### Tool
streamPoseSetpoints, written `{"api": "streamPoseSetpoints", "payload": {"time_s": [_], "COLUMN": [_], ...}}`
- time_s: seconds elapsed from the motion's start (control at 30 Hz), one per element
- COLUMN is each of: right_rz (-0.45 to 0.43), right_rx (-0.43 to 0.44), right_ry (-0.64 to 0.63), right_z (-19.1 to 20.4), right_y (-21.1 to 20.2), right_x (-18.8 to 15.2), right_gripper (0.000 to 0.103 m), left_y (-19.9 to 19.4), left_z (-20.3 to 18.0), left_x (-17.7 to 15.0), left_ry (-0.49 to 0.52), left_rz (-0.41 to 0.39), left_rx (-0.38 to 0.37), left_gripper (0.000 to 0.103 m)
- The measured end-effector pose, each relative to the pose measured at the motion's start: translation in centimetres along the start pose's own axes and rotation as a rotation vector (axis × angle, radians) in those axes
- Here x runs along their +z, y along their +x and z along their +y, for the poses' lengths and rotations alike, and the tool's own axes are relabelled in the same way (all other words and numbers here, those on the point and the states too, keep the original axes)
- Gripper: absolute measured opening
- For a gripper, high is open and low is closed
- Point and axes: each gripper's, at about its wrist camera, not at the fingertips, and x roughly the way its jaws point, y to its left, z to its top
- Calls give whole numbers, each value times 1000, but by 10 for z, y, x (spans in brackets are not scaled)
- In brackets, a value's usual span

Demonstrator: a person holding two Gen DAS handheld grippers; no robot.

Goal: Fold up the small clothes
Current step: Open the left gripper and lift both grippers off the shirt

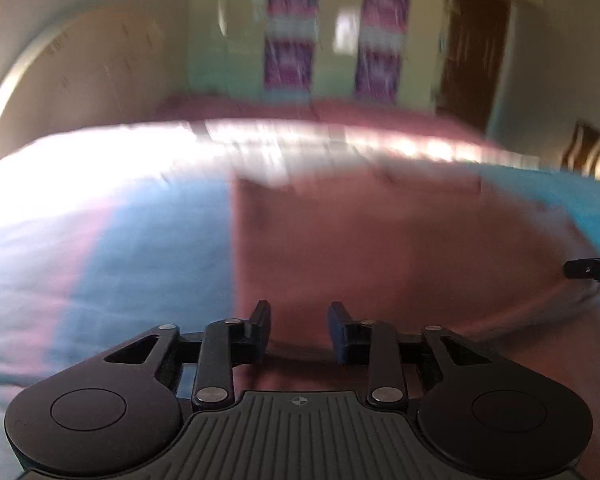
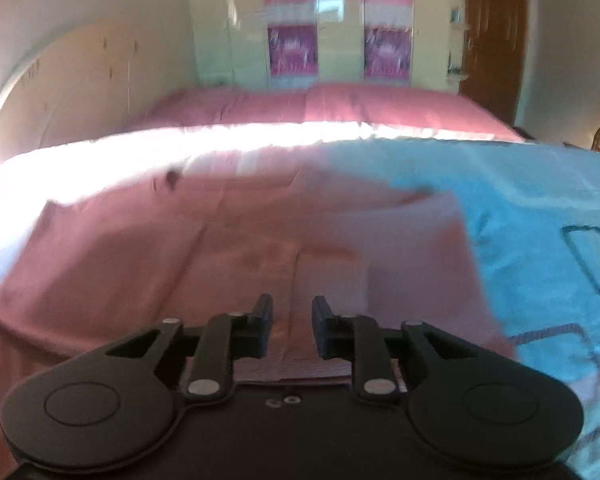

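pink garment (image 2: 228, 248) lay spread on blue sheet (image 2: 540, 216); left gripper (image 1: 299, 322) and right gripper (image 2: 292, 316) hovered low over it, jaws apart, holding nothing.

- The right claw (image 2: 292, 326) hangs low over a pink garment (image 2: 228, 252), its jaws apart with a gap between them and nothing held.
- The garment lies spread flat on a bed (image 2: 540, 216) covered by a blue sheet with outlined rectangles.
- A pale square patch (image 2: 332, 284) shows on the garment just ahead of the fingertips (image 2: 265, 312).
- Behind stand a beige headboard (image 2: 80, 80) and a wardrobe (image 2: 332, 24) with purple panels.
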Motion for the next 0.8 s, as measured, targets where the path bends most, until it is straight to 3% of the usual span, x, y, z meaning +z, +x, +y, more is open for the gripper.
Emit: {"api": "streamPoseSetpoints", "payload": {"time_s": [0.03,0.17,0.3,0.33,0.4,0.5,0.53,0.57,0.6,0.67,0.8], "right_rz": [71,-55,-7,-6,3,28,29,22,-1,-31,-42], "right_rx": [-30,6,71,65,16,-77,-71,-74,-76,-39,138], "right_ry": [4,5,3,-7,-27,20,34,26,9,5,-40], "right_z": [-1,-1,1,3,7,-7,-8,-5,-1,9,54], "right_y": [15,3,42,54,77,100,100,97,91,83,79], "right_x": [0,20,49,53,62,65,67,68,67,68,70], "right_gripper": [24,24,17,17,20,21,22,23,27,27,26], "left_y": [10,9,68,89,114,114,110,109,108,98,68], "left_z": [-2,-2,4,5,10,28,27,26,31,34,0], "left_x": [0,31,76,83,89,99,96,92,86,79,77], "left_ry": [15,25,-18,3,87,9,22,22,2,-47,-23], "left_rz": [28,-60,13,32,-14,-2,-12,-14,-11,-20,-96], "left_rx": [12,-15,-85,-60,62,50,88,144,155,136,95], "left_gripper": [37,37,38,38,40,40,43,63,70,70,70]}}
